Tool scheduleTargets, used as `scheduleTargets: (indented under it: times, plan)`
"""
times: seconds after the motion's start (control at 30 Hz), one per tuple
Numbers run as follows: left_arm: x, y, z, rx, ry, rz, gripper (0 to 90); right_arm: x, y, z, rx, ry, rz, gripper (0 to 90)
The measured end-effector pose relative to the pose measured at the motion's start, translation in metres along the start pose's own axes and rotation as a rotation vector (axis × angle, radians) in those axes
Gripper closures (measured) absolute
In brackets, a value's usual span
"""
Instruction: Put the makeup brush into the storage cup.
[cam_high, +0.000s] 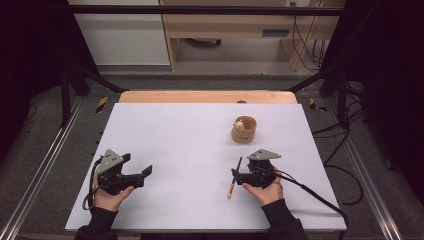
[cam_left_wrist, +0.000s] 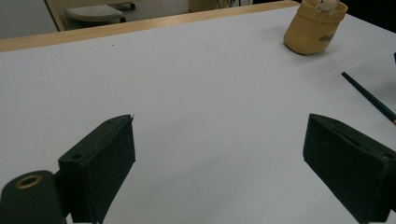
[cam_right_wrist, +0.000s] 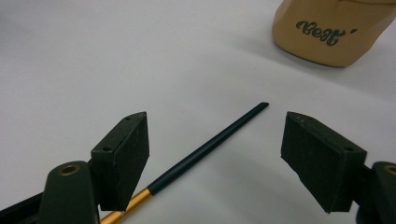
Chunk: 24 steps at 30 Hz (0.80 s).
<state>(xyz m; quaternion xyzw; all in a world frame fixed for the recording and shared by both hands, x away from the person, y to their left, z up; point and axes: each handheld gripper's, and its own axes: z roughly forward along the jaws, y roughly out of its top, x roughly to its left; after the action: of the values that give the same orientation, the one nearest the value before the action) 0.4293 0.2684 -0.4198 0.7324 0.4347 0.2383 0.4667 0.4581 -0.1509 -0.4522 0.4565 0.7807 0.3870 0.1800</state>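
A thin dark stick with a gold end (cam_high: 233, 179) (cam_right_wrist: 205, 149) lies on the white table sheet (cam_high: 190, 145). My right gripper (cam_high: 235, 174) (cam_right_wrist: 215, 122) hangs low over it, jaws open on either side of the dark shaft, pads not touching it. A tan cup (cam_high: 244, 129) (cam_right_wrist: 327, 37) with dark lettering and a small pale figure inside stands upright beyond the stick. My left gripper (cam_high: 147, 171) (cam_left_wrist: 223, 122) rests at the front left, open with nothing between its jaws. Its view has the cup (cam_left_wrist: 314, 32) far right and the stick's dark tip (cam_left_wrist: 369, 97).
The white sheet covers a wooden table whose bare edge (cam_high: 205, 96) runs along the back. Cables (cam_high: 320, 197) trail off the right side from my right gripper. Metal rails (cam_high: 45, 160) flank the table. A wide bare stretch of sheet separates the two grippers.
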Motion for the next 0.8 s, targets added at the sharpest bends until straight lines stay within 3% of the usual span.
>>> scheduleTargets:
  times: [0.43,0.8]
  plan:
    - [0.0,0.0,0.001,0.008,0.003,0.008,8.9,0.006,-0.011,0.019,0.082,0.001,-0.01,35.8]
    - [0.0,-0.001,0.001,0.009,0.003,0.005,9.1,0.007,-0.014,0.024,0.106,0.017,-0.032,47.7]
